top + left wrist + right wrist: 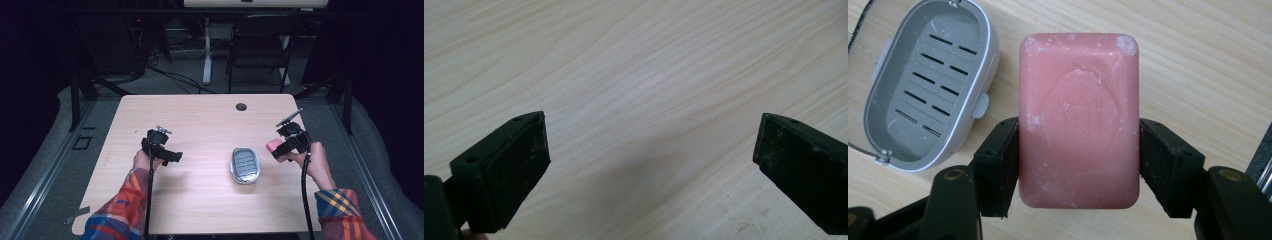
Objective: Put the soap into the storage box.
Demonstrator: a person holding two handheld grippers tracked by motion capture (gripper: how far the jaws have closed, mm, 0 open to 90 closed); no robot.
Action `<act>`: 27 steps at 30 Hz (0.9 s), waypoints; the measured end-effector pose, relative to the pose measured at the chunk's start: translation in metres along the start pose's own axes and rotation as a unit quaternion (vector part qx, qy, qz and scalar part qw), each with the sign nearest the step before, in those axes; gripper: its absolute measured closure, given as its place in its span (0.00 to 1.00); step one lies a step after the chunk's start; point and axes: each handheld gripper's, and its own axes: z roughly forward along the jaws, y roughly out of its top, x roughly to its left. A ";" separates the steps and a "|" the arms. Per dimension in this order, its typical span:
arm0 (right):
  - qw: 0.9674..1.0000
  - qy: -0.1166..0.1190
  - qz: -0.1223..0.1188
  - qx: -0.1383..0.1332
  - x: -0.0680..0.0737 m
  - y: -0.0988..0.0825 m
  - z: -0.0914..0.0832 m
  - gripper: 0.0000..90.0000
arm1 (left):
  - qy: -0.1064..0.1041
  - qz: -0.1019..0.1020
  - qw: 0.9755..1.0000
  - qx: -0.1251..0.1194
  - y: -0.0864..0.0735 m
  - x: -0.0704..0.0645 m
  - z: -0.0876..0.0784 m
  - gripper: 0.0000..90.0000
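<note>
A pink bar of soap (1079,120) is clamped by its long sides between the jaws of my right gripper (1079,170), held above the table. In the high view the soap (273,145) shows at the tip of the right gripper (281,150), just right of a grey oval soap dish (245,165). The soap dish (923,90) lies open with a slotted insert and nothing in it. My left gripper (172,156) hovers over the left half of the table, its jaws wide apart (649,165) over bare wood.
The light wooden table (200,125) has a round cable hole (241,106) near its far edge. A black folding chair (260,47) and a white desk leg (206,50) stand beyond the table. Cables trail from both grippers toward the near edge.
</note>
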 end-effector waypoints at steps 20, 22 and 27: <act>1.000 0.005 -0.008 0.000 0.007 0.003 -0.003 0.41 | 0.001 -0.001 1.000 -0.002 0.000 0.000 0.000 0.02; 1.000 0.006 -0.008 -0.001 0.007 0.003 -0.003 0.41 | 0.001 0.000 1.000 -0.002 0.000 0.000 0.000 0.02; 1.000 0.008 -0.003 -0.006 0.011 0.003 -0.002 0.41 | 0.001 -0.001 1.000 -0.002 0.000 0.000 0.000 0.02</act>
